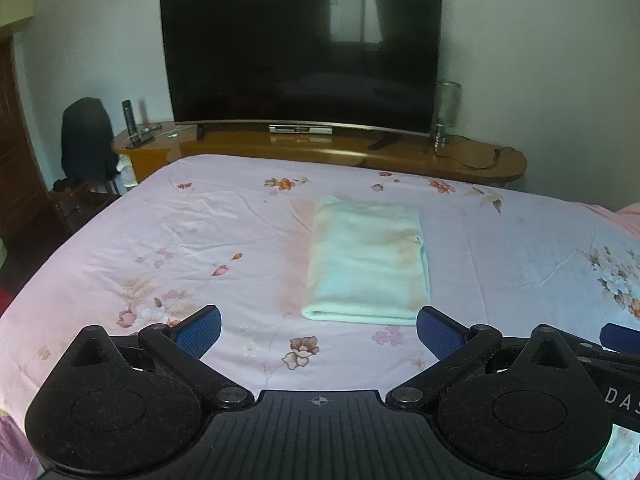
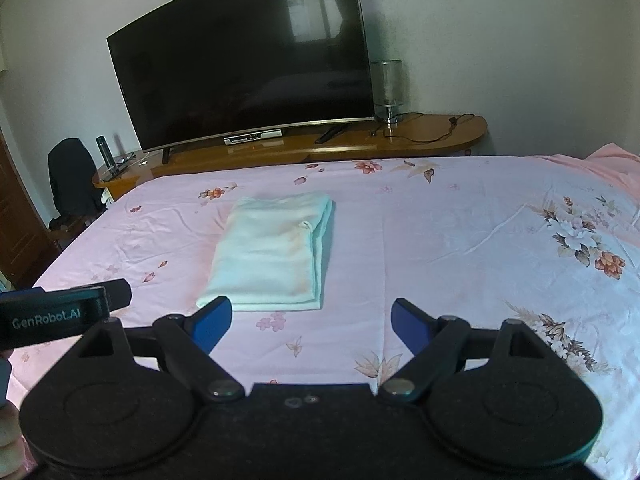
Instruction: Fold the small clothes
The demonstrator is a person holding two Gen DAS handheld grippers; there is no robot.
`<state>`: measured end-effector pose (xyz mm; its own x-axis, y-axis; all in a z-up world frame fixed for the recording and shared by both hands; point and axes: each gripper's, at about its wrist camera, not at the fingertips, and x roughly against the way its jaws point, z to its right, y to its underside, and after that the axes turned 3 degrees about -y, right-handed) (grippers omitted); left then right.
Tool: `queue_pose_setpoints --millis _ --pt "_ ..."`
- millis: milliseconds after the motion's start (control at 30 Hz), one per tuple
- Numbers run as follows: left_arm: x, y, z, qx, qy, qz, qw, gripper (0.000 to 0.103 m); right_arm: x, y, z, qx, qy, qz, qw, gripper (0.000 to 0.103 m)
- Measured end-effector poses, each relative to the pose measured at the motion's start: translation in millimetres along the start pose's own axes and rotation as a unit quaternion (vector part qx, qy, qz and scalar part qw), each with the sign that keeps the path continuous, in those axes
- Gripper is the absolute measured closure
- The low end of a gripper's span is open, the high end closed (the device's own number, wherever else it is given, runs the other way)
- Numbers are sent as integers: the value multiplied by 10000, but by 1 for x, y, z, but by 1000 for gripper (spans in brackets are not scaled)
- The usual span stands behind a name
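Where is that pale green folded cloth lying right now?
The folded cloth lies flat on the pink flowered bedspread, just beyond the open left gripper, with the television behind it; in the right wrist view it sits left of centre.

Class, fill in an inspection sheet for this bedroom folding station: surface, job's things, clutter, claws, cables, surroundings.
Surface: pink floral bedsheet, lightly creased.
Job's things: one pale mint cloth, folded into a rectangle, lying flat mid-bed.
Clutter: nothing seen on the bed.
Claws: left claw open, empty, short of the cloth; right claw open, empty, its near-left pad overlapping the cloth's corner in view, contact unclear.
Cables: black cord trailing on the wooden TV stand.
Surroundings: dark television, glass lamp, dark bottle, draped chair.
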<state>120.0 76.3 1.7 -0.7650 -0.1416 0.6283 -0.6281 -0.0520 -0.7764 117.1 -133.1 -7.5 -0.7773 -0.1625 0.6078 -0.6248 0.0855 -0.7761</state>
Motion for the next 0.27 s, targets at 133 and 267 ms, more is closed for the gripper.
queue_pose_setpoints --millis 133,267 --pt "-6 -1 2 -22 61 69 10000 0 -7 -1 1 -13 14 -45 10000 16" --pt "-20 -5 -6 142 433 57 9989 0 -16 -1 3 -35 64 -106 9999 16"
